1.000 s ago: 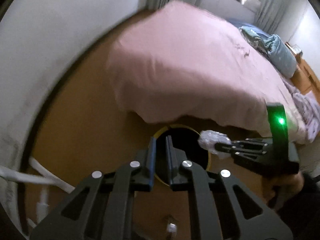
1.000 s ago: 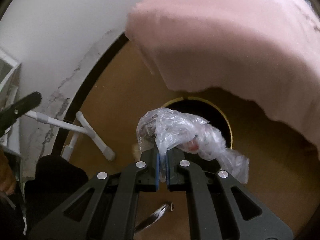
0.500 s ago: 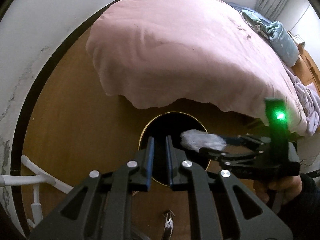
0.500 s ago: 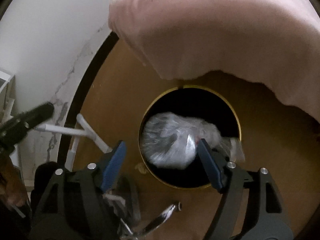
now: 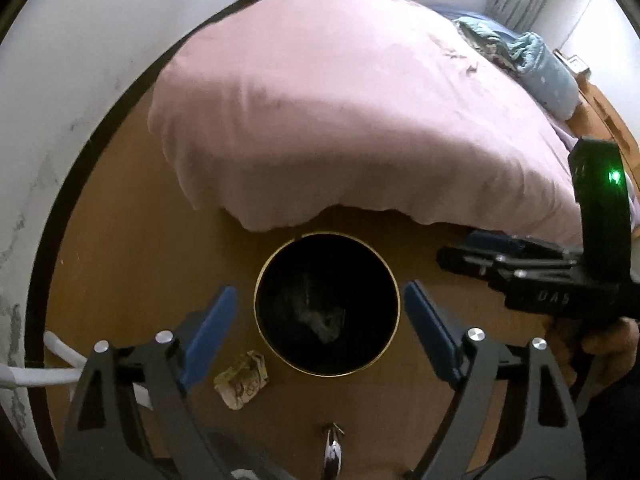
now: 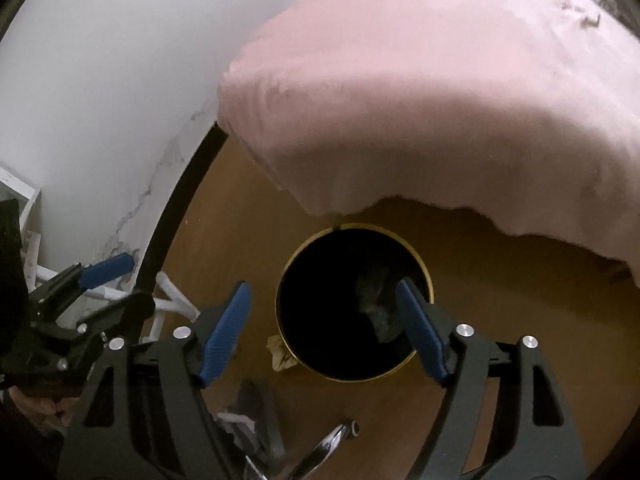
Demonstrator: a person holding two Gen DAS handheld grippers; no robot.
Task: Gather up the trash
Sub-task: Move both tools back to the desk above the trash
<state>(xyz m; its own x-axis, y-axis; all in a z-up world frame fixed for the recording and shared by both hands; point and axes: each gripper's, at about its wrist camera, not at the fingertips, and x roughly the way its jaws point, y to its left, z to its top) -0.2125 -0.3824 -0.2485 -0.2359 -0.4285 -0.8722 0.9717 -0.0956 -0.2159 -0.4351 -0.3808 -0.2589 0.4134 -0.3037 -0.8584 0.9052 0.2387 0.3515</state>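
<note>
we hold both grippers over a round black bin (image 5: 327, 304) with a gold rim that stands on the wooden floor (image 5: 132, 248), just at the near edge of a bed under a pink cover (image 5: 340, 112). the left gripper (image 5: 320, 332) has its jaws spread wide, nothing between the blue pads, and the bin mouth shows between them. the right gripper (image 6: 324, 328) also has its jaws spread apart and empty, framing the bin from its side. a crumpled clear plastic bag (image 5: 320, 316) lies deep inside the bin, dim against the dark wall. a small crumpled paper wrapper (image 5: 242, 380) lies on the floor just left of the bin, touching or almost touching its rim; in the right wrist view it sits tight against the bin's near left edge. white tubing (image 6: 168, 300) runs along the floor by the white wall on the left.
</note>
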